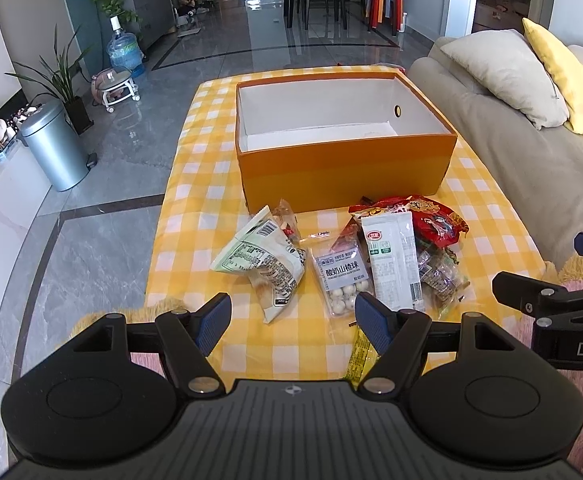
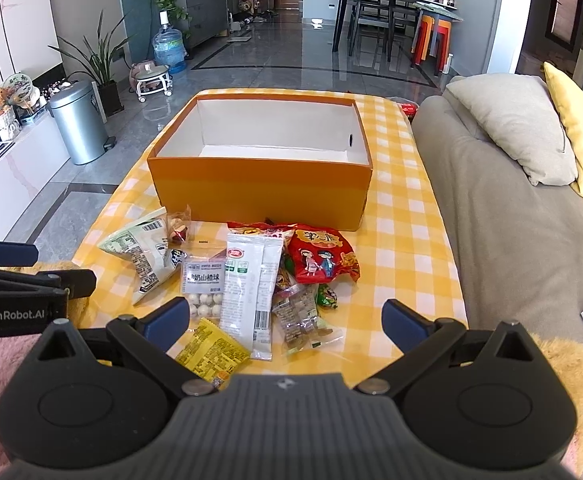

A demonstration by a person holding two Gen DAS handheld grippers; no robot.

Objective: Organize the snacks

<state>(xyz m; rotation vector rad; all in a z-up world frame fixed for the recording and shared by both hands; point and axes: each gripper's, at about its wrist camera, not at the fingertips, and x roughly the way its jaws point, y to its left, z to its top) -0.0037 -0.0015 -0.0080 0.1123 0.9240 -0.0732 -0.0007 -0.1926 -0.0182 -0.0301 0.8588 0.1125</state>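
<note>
Snacks (image 1: 355, 264) beneath both wide-spread, down-tilted tools

Both grippers tilt downward side by side, each with its fingers spread wide and nothing between them. The left gripper (image 1: 291, 322) shows blue-padded fingers (image 1: 213, 322) angled outward — the right gripper (image 2: 285, 322) matches it, its own blue pads likewise parted. Each tool shows at the edge of the other's view — close alongside, not touching.
</note>
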